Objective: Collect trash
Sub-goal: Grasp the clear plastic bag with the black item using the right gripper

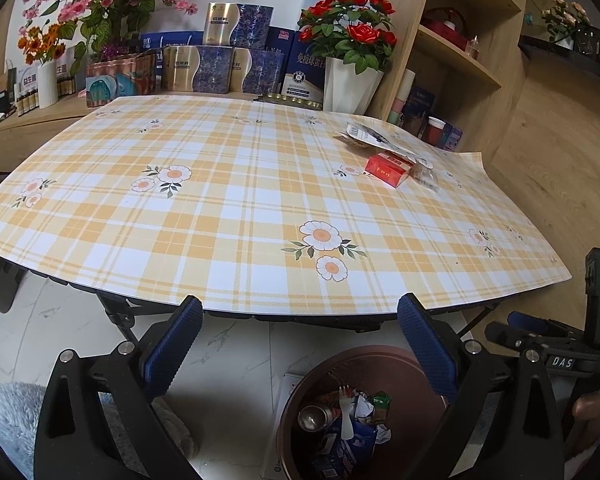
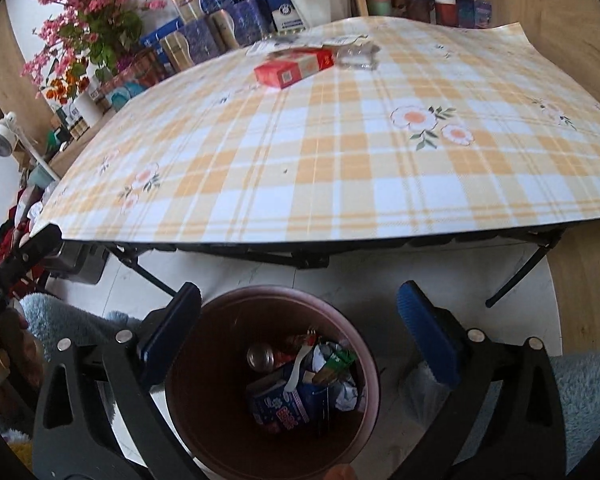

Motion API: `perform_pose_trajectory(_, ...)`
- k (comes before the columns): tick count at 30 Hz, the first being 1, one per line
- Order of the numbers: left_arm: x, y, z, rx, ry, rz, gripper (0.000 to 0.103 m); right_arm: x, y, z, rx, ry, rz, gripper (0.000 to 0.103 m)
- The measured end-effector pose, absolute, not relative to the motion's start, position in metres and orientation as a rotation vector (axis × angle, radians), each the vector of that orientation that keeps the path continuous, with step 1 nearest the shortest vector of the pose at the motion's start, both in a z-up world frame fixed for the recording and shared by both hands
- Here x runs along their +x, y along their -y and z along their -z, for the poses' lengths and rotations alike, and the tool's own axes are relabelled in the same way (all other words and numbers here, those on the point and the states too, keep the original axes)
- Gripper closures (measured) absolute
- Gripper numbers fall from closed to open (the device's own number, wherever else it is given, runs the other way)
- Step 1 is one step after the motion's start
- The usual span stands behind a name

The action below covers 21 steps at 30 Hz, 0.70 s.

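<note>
A brown round bin (image 2: 364, 344) stands on the floor before the table, holding a can, a white plastic fork, a blue carton and crumpled wrappers. My right gripper (image 2: 300, 316) hangs open above the bin with nothing between its fingers. My left gripper (image 1: 300, 320) is also open and empty, at the table's near edge, with the bin (image 1: 300, 392) below it. On the checked tablecloth (image 1: 236, 184) at the far right lie a red cigarette pack (image 1: 388, 169), a clear plastic wrapper (image 1: 426, 176) and a flat printed pouch (image 1: 370, 136). The red pack (image 2: 292, 69) and the wrapper (image 2: 358, 56) also show in the right wrist view.
Boxes (image 1: 216, 68), a potted rose plant (image 1: 350, 60) and flower vases line the back of the table. A wooden shelf unit (image 1: 460, 48) stands at the right. Black folding table legs (image 2: 516, 276) and a grey fluffy rug (image 1: 16, 420) lie near the bin.
</note>
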<state>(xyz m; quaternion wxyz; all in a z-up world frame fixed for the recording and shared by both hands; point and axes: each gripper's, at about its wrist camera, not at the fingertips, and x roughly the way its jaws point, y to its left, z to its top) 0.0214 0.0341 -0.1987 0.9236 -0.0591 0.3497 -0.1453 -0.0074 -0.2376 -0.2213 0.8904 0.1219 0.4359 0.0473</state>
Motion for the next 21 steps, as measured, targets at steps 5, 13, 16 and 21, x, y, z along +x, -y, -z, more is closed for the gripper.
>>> perform_pose_trajectory(5,0.022,-0.034,0.2,-0.124,-0.72,0.304,0.008,-0.008,0.242,0.221,0.272,-0.892,-0.081,0.006)
perform_pose_trajectory(13,0.024,-0.032,0.203,-0.118,-0.722,0.304,0.008,-0.009,0.252,0.222,0.338,-0.865,-0.077,0.006)
perform_pose_trajectory(16,0.024,-0.03,0.204,-0.111,-0.723,0.305,0.008,-0.009,0.254,0.222,0.346,-0.86,-0.069,0.006)
perform_pose_trajectory(21,0.026,-0.028,0.205,-0.104,-0.729,0.306,0.008,-0.01,0.257,0.22,0.36,-0.836,-0.065,0.006)
